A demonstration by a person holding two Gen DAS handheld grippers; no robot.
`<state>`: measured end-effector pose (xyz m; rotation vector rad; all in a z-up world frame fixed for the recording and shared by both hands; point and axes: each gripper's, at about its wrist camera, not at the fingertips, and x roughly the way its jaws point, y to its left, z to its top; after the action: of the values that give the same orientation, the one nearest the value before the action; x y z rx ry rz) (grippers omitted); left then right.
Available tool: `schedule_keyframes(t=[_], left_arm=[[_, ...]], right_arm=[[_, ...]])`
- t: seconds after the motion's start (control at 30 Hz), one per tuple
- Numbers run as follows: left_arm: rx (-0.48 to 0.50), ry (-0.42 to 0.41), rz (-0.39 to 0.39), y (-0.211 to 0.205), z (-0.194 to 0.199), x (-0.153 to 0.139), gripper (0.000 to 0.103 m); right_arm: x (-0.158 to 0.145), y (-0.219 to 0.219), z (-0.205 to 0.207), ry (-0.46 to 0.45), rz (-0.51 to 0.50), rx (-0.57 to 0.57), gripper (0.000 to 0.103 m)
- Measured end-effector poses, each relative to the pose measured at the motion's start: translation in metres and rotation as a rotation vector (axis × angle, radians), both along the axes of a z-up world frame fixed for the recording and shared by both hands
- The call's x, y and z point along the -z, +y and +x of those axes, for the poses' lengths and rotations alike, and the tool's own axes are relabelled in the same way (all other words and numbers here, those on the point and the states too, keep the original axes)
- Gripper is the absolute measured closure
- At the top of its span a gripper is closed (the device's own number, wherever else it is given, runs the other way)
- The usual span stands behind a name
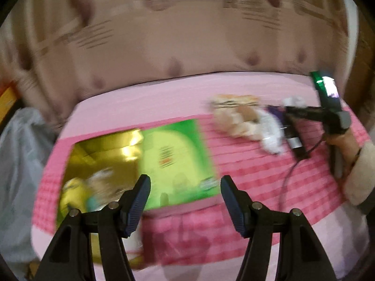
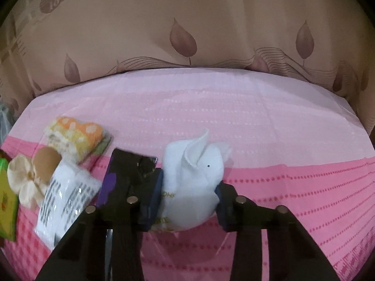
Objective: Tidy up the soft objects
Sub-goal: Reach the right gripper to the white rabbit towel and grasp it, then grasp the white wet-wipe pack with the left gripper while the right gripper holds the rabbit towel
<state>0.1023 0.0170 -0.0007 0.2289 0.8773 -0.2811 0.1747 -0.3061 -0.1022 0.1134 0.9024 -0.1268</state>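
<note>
My right gripper (image 2: pixel 188 197) is shut on a white towel folded like a bird (image 2: pixel 192 175), just above the pink cloth. To its left lie a wrapped white cloth (image 2: pixel 68 196), a cream bow toy with a brown head (image 2: pixel 35 175), an orange dotted towel cake (image 2: pixel 75 138) and a dark purple card (image 2: pixel 126 175). My left gripper (image 1: pixel 185 201) is open and empty over the green lid (image 1: pixel 175 159) of an open gold-lined box (image 1: pixel 103 159). A yellow soft toy (image 1: pixel 75 194) lies in the box. The right gripper (image 1: pixel 293 126) shows at the far right of the left wrist view.
A pink cloth (image 2: pixel 211 112) covers the table. A beige leaf-patterned curtain (image 2: pixel 187 23) hangs right behind it. A grey plastic bag (image 1: pixel 21 154) sits off the table's left edge. A cable (image 1: pixel 288 175) trails from the right gripper.
</note>
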Motion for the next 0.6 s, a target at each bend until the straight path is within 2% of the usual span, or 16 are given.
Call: schedule_keyframes(t=[0.27,0.5,0.6], left_arm=[[0.141,0.082,-0.078,-0.085,0.027,0.015,0.039],[0.182,0.138,-0.063,-0.133,0.051,0.034,0.039],[0.176,0.178,-0.062,-0.146,0.065,0.044,0.039]], right_arm=[[0.001,-0.017,-0.055,-0.001,0.043,0.028,0.069],[-0.002,-0.031,-0.102,0.01,0.011,0.033,0.068],[-0.004,-0.039,-0.108,0.002,0.047,0.039,0.068]])
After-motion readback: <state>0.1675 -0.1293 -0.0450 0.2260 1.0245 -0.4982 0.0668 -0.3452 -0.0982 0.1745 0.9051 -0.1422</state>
